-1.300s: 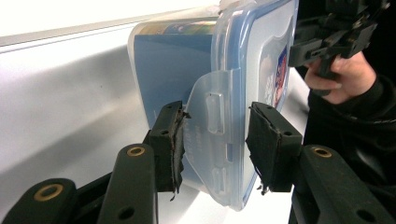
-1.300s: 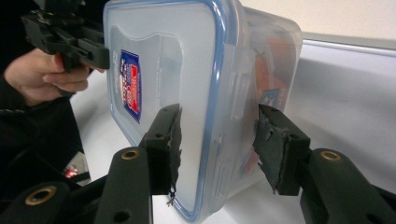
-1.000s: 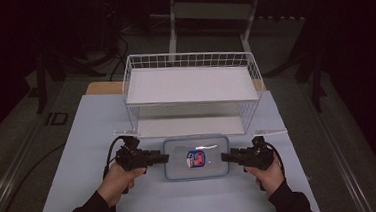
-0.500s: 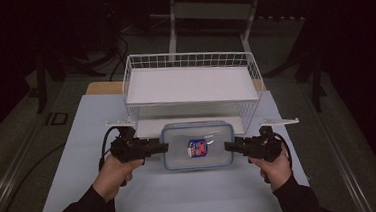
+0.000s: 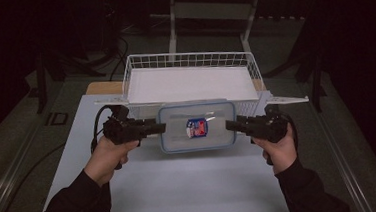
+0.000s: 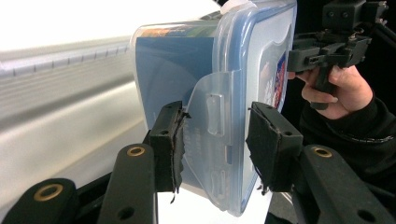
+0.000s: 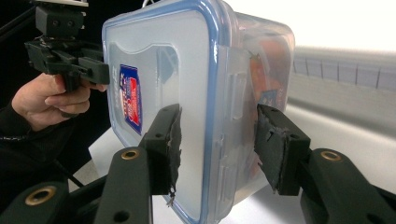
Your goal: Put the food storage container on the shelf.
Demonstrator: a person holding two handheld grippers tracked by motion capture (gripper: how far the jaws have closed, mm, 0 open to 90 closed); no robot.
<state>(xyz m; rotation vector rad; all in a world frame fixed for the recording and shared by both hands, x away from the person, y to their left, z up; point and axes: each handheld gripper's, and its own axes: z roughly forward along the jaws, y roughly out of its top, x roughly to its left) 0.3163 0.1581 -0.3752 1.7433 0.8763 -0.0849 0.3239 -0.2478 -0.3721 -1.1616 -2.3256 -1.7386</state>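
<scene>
A clear plastic food container [image 5: 197, 127] with a blue-rimmed lid and a red-and-blue label hangs level above the white table, lid up. My left gripper [image 5: 160, 128] is shut on its left end and my right gripper [image 5: 229, 125] is shut on its right end. In the left gripper view the black pads [image 6: 169, 140] clamp the container [image 6: 187, 70] at its side latch, top and bottom. The right gripper view has the pads [image 7: 275, 144] straddling the other latched end of the container [image 7: 159, 70]. Something orange lies inside.
A white wire basket [image 5: 188, 61] with a white floor stands just behind the container, its front wall close to it. A white mat [image 5: 181, 186] covers the table under the hands. Dark floor, cables and a stand lie beyond the table.
Both grippers have risen together with the container, which left the mat and now hangs in front of the basket's front wall. The grips look the same.
</scene>
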